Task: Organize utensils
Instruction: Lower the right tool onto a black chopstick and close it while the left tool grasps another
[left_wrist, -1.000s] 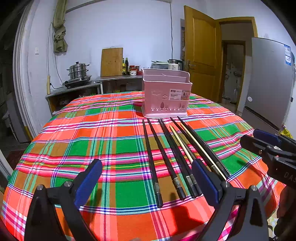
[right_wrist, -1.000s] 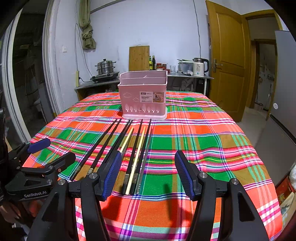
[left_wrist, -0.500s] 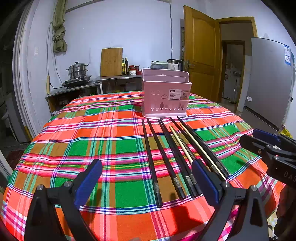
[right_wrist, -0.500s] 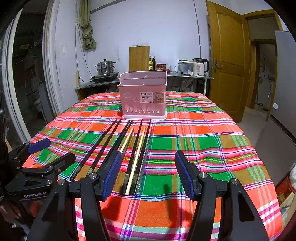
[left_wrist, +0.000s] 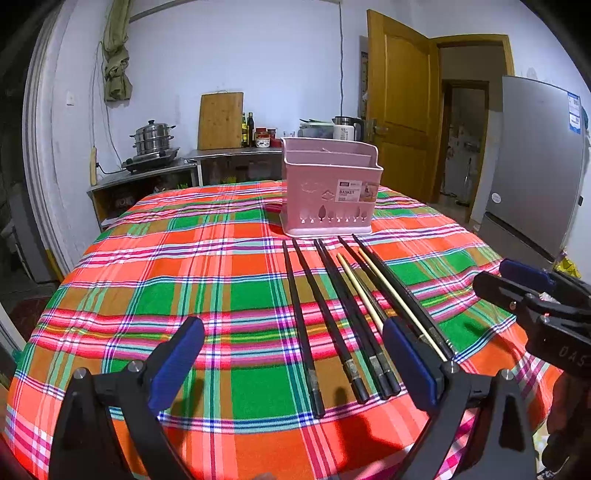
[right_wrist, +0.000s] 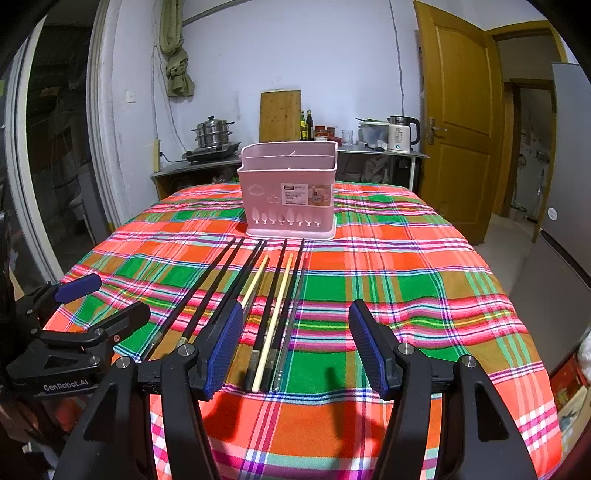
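A pink utensil basket (left_wrist: 328, 195) stands upright on the plaid tablecloth; it also shows in the right wrist view (right_wrist: 290, 195). Several chopsticks (left_wrist: 343, 314), mostly black with two pale ones, lie side by side in front of it, pointing at it; they also show in the right wrist view (right_wrist: 266, 302). My left gripper (left_wrist: 295, 365) is open and empty, held low over their near ends. My right gripper (right_wrist: 295, 343) is open and empty over the rightmost chopsticks. Each gripper shows at the edge of the other's view, the right one (left_wrist: 517, 284) and the left one (right_wrist: 99, 302).
The table (right_wrist: 424, 280) has a red, green and orange plaid cloth. Behind it stands a counter with a steamer pot (left_wrist: 153, 138), a cutting board (left_wrist: 220, 120), bottles and a kettle (right_wrist: 400, 134). A wooden door (left_wrist: 399, 107) and a fridge (left_wrist: 535, 162) are at the right.
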